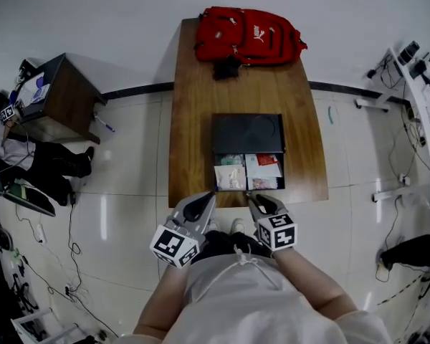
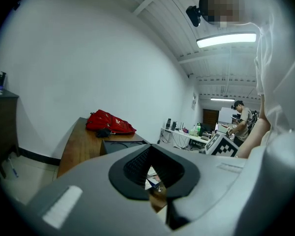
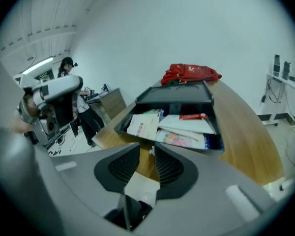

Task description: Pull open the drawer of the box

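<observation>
One black box (image 1: 248, 132) sits on the wooden table (image 1: 197, 120) in the head view, its single drawer (image 1: 249, 190) drawn out toward the person and full of papers, with one red backpack (image 1: 249, 36) beyond. The left gripper view shows the left gripper (image 2: 150, 149) closed tip to tip on nothing. The right gripper view shows the right gripper (image 3: 147, 149) slightly parted and empty, near the drawer's front.

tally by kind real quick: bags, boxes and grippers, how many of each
bags: 1, the red backpack
boxes: 1, the black box, its drawer pulled open
grippers: 2, left gripper and right gripper
total: 4
</observation>
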`<state>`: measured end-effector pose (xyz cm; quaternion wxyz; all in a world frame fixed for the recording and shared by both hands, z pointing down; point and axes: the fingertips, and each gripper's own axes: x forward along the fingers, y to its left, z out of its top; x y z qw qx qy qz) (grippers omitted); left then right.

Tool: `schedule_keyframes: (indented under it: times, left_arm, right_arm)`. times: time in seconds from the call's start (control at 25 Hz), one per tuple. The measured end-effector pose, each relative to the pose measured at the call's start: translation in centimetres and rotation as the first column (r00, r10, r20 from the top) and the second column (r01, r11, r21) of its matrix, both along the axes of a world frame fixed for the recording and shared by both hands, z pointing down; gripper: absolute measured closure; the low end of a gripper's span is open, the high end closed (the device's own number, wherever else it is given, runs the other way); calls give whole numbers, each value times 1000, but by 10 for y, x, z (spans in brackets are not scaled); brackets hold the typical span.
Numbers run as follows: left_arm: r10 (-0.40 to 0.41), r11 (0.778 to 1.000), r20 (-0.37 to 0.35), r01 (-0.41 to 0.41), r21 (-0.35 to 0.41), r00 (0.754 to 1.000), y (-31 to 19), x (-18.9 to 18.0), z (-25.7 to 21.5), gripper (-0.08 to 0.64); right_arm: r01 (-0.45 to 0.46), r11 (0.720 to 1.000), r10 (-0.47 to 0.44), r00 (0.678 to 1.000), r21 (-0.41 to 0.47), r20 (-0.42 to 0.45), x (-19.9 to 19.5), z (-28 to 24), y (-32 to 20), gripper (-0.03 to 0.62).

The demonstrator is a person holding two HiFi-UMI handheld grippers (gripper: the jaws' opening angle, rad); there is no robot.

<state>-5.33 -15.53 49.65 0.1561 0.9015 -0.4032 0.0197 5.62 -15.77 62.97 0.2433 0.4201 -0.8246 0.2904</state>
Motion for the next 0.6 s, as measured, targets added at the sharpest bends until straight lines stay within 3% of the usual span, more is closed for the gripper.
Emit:
schedule_keyframes:
  times: [0.2,0.36,0.6]
  left_arm:
    - [2,998,-15,-1,64,1000,-12,7,-26,566]
    - [12,994,-30,-8,113,999,-18,17,-46,566]
    - [41,989,-155,-18,147,987,-9,24,-99,566]
  right_arm:
    - [-15,975,-6,996,223,93,7,-84,-34,543]
    - [29,906,-76,993,422,93,11,-148,-48,588]
    - [45,829,-132,984,558,116,13,-200,-35,588]
